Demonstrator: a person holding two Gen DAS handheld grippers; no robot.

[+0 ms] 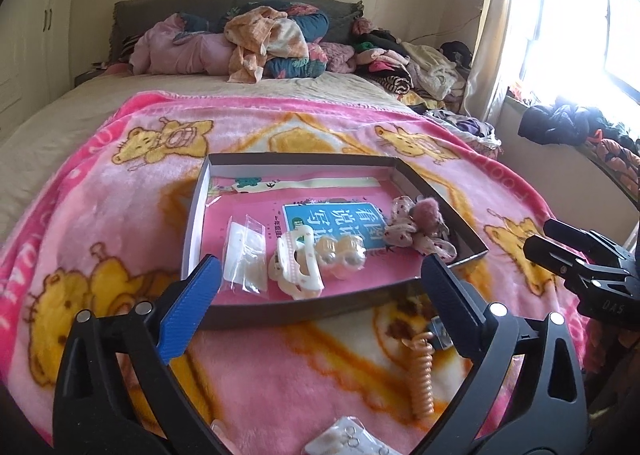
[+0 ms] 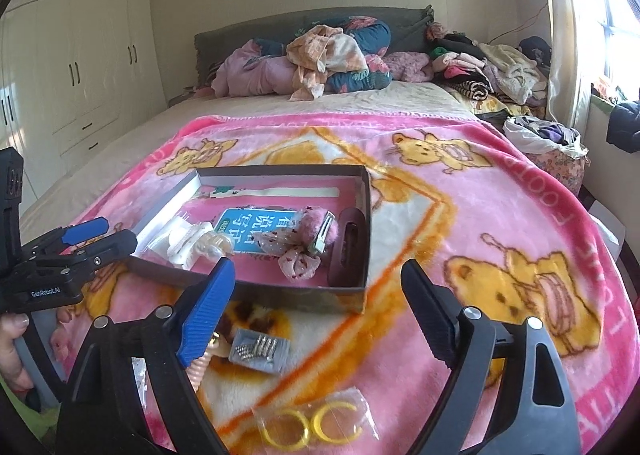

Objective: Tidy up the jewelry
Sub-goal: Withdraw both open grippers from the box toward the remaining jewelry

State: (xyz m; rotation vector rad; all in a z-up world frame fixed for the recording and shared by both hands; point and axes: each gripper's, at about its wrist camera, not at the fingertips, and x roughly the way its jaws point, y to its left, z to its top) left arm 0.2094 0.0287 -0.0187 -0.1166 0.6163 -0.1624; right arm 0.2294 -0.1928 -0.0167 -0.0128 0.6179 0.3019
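One shallow box (image 1: 436,183) sat past the jaws, holding one blue booklet (image 1: 332,215), one white claw clip (image 1: 294,267), one pearl hair piece (image 1: 340,255), two clear bags (image 1: 245,259), one dotted bow (image 1: 404,229), one pink fuzzy clip (image 1: 430,211) and one dark oval clip (image 2: 347,251). Nearer than the box lay one coiled hair tie (image 1: 424,379) and one packet of small silver beads (image 2: 258,349). Between the right jaws' bases lay one bag of yellow rings (image 2: 316,421), three rings in it.
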